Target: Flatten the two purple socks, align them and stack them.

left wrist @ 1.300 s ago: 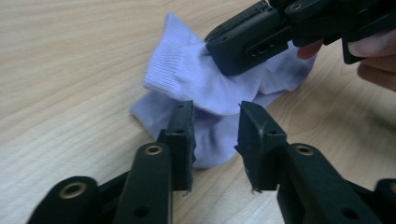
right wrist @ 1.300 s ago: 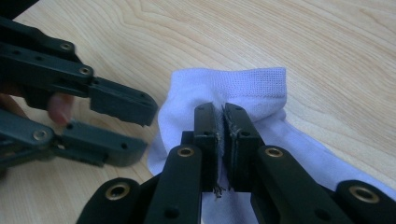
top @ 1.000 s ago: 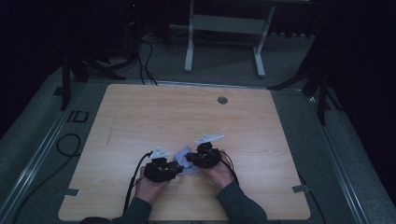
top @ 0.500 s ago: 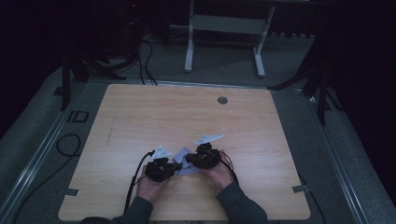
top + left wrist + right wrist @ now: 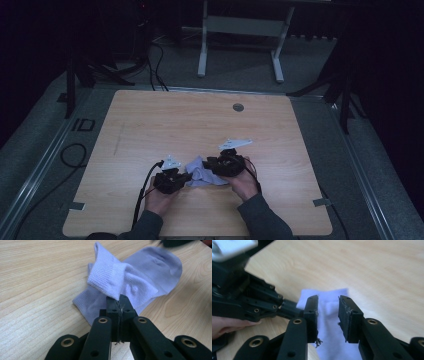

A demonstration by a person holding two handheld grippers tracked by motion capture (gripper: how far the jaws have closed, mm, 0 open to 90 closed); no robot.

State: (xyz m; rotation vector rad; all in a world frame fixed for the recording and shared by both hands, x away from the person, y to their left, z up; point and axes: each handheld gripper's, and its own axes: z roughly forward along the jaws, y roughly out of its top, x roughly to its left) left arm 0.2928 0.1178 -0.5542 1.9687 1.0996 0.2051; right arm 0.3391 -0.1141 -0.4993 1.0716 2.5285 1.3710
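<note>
A lavender sock (image 5: 201,173) lies crumpled on the wooden table (image 5: 175,125), between the two hands. My left gripper (image 5: 119,302) is shut on a fold of the sock (image 5: 145,270), just under its ribbed cuff (image 5: 105,277), which is lifted off the wood. In the high view the left gripper (image 5: 185,178) is at the sock's left edge and the right gripper (image 5: 211,165) at its right. The right gripper (image 5: 328,308) has just been opening. Its pads stand apart above the sock (image 5: 329,342) without pressing on it.
A round grey grommet (image 5: 238,107) sits near the table's far edge. A black cable (image 5: 145,192) trails from the left gripper toward the front edge. Beyond the table a white metal frame (image 5: 240,30) stands on the floor.
The right hand has risen slightly and drawn a little off the sock. The left hand has stayed where it was.
</note>
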